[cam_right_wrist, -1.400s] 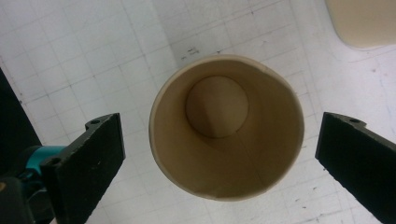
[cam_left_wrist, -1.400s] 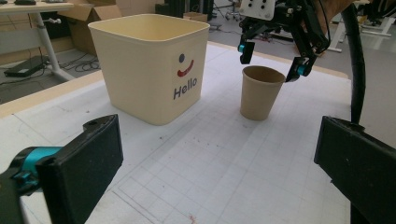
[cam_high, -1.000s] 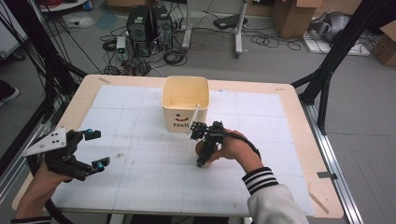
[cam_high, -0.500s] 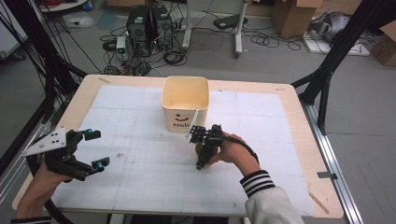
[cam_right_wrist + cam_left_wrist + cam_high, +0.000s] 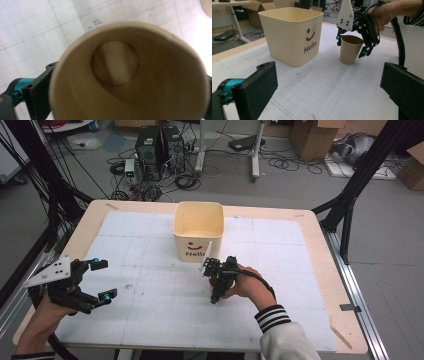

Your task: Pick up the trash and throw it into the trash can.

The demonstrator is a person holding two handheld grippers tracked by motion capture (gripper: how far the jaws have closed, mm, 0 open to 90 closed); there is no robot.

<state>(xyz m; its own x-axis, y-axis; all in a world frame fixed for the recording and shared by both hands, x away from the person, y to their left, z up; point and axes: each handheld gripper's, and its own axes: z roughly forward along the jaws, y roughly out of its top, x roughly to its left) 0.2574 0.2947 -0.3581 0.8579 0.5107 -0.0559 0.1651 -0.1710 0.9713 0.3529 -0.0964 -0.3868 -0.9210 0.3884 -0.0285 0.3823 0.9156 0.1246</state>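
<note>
A brown paper cup (image 5: 350,51) stands upright on the white gridded mat (image 5: 329,82), just right of a cream bin (image 5: 292,37) marked "Hello". My right gripper (image 5: 352,45) points down over the cup, one jaw on each side of its wall, open. In the right gripper view I look straight into the empty cup (image 5: 117,62), with one finger (image 5: 40,92) beside its rim. In the high view the right gripper (image 5: 218,279) sits in front of the bin (image 5: 192,251) and covers the cup. My left gripper (image 5: 103,279) hovers open over the mat's left side, holding nothing.
The wooden table edge (image 5: 320,235) frames the mat (image 5: 150,320). The right gripper's black cable (image 5: 399,42) hangs down beside the cup. Beyond the table, computers, cables and cardboard boxes lie on the floor (image 5: 240,175).
The right gripper has shifted slightly toward the near edge of the table, staying over the cup. The left gripper has not moved.
</note>
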